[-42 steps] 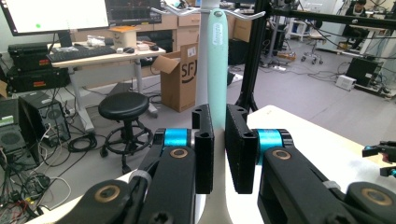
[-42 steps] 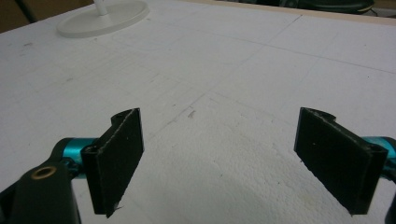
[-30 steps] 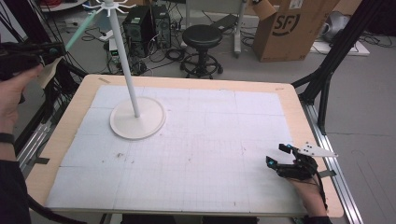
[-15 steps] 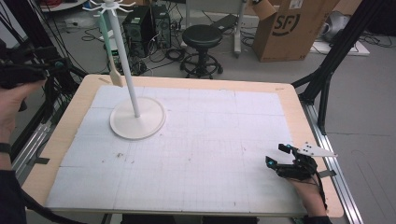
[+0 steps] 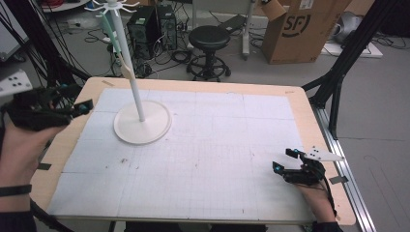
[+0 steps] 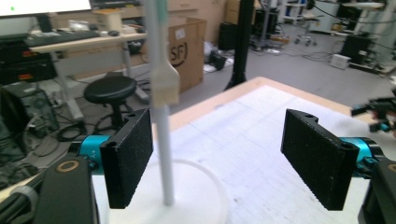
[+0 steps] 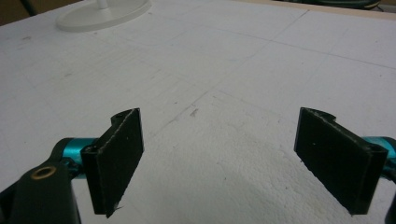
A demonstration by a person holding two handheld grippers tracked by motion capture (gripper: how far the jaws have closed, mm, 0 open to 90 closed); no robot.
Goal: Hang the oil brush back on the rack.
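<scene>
A white rack (image 5: 137,84) is standing near the bench's far left corner: a slim round pole rising from a smooth, flat disc base (image 5: 142,123), with small hooks fanning out at the top. A brush (image 5: 119,48) is hanging from one hook beside the pole, its handle pale green and its flat head (image 6: 165,85) cream-coloured, squarish and ribbed.

The left gripper (image 5: 77,107) is hovering over the bench's left edge, near the base but not touching it. Its jaws have just been opening and are standing wide apart (nothing is between the black, grainy rectangular pads (image 6: 128,156)).

The right gripper (image 5: 285,161) is resting near the near right corner on the white, gridded, slightly pitted bench top (image 5: 217,145), its jaws also wide apart and holding nothing. The bench is rimmed with pale wood (image 5: 300,99).
</scene>
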